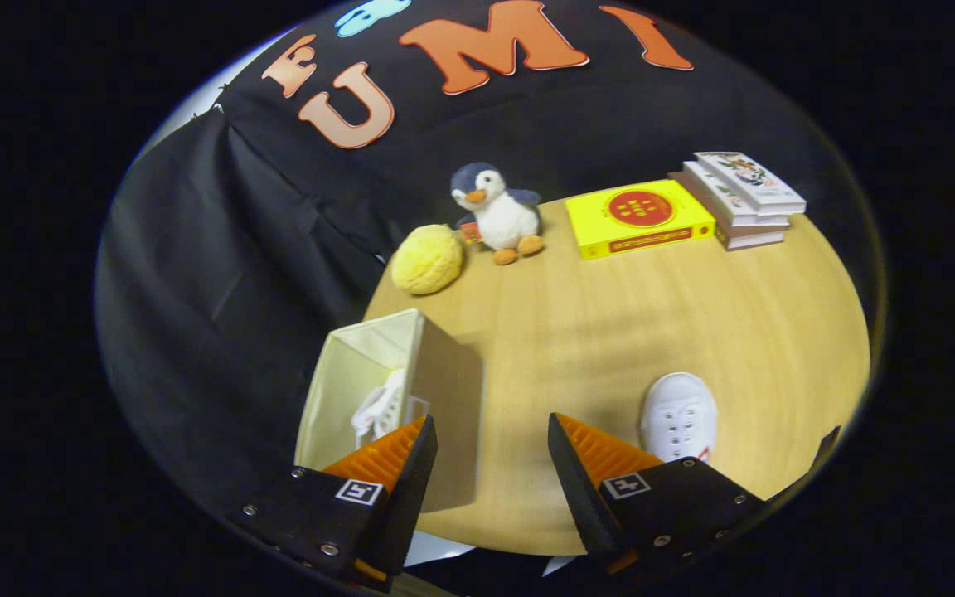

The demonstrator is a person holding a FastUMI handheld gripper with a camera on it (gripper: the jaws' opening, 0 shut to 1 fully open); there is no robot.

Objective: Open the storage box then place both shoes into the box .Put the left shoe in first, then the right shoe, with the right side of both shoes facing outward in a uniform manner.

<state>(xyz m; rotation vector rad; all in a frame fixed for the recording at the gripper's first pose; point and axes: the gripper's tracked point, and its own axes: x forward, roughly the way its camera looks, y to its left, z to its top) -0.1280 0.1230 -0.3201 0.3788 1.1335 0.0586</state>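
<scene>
With one white shoe [378, 406] already lying in the open storage box [361, 390], the gripper [492, 448] hangs with fingers spread wide and empty, so the next move likely means reaching for the second shoe [678, 416] on the table [610, 315] beside its right finger

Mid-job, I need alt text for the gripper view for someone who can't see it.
The gripper is open and empty above a wooden table; one white shoe lies inside the open storage box by one finger, another white shoe on the table by the other. Beyond: a toy penguin, yellow ball, yellow box, books.
</scene>
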